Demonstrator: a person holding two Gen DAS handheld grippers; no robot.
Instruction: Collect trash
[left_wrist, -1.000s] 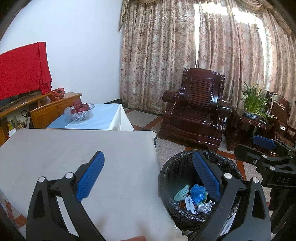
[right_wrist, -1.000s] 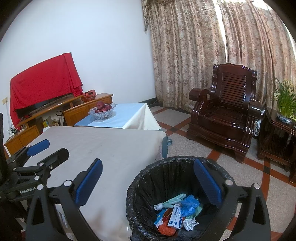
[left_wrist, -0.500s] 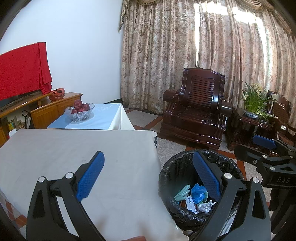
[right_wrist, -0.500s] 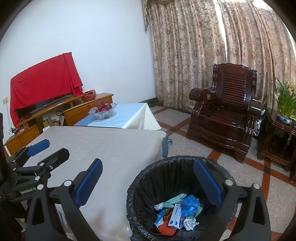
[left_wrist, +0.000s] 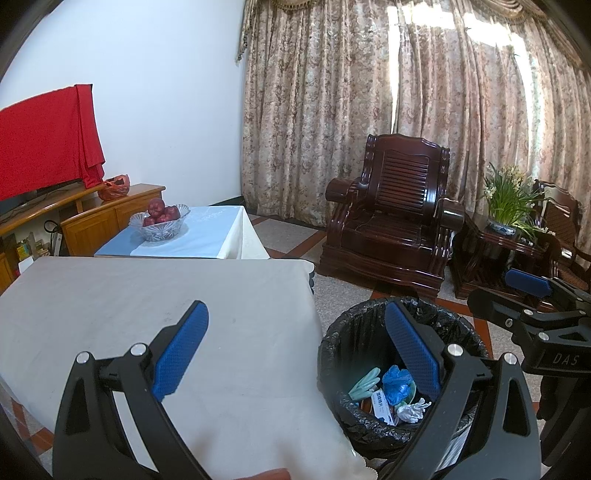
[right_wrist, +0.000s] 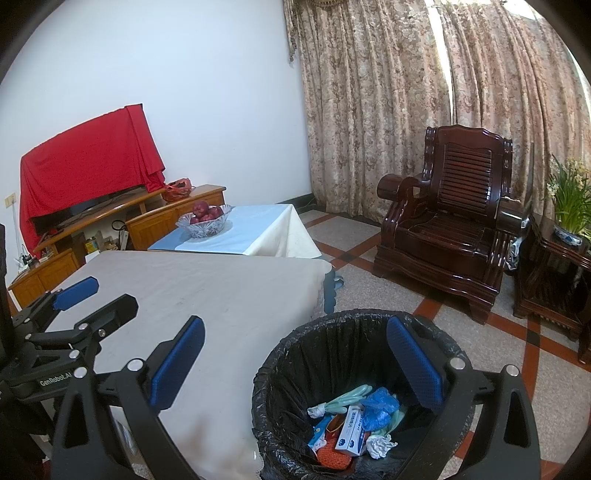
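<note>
A bin lined with a black bag stands on the floor beside the table's corner. Inside lies trash: a blue bag, pale green gloves, a small white-and-blue box, crumpled white paper and something orange. My left gripper is open and empty, spanning the table's edge and the bin. My right gripper is open and empty, hovering over the bin's near rim. Each gripper shows at the edge of the other's view, the right gripper and the left gripper.
The table wears a grey-white cloth. Behind it a low table holds a glass bowl of apples. A dark wooden armchair, a side table with a plant and a cabinet under red cloth ring the room.
</note>
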